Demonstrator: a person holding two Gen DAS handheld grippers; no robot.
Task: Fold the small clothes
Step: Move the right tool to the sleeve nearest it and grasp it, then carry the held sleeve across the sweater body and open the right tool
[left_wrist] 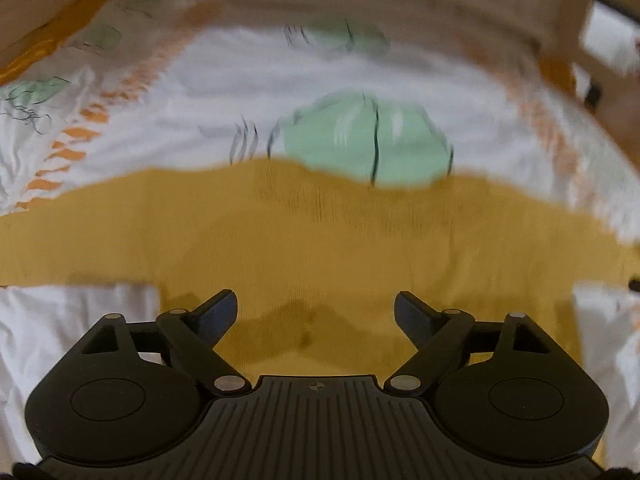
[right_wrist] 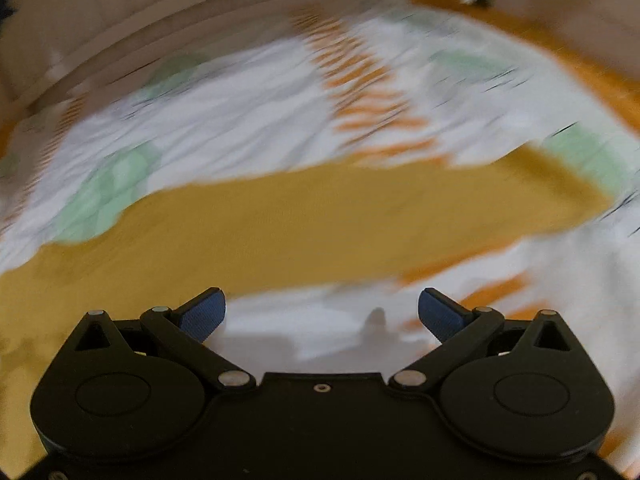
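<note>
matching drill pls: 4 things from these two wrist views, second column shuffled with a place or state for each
Things:
1. left gripper
2. right gripper
3. garment
4. sheet

Place or state:
A. white with green and orange print, lies under everything
B. mustard yellow, spread flat on the sheet
C. open, above the garment's body
D. open, above bare sheet beside a sleeve-like strip of the garment

Pairs: 1-C, 2-D, 3-B, 4-A

Both views are motion-blurred, so finer detail cannot be told.
</note>
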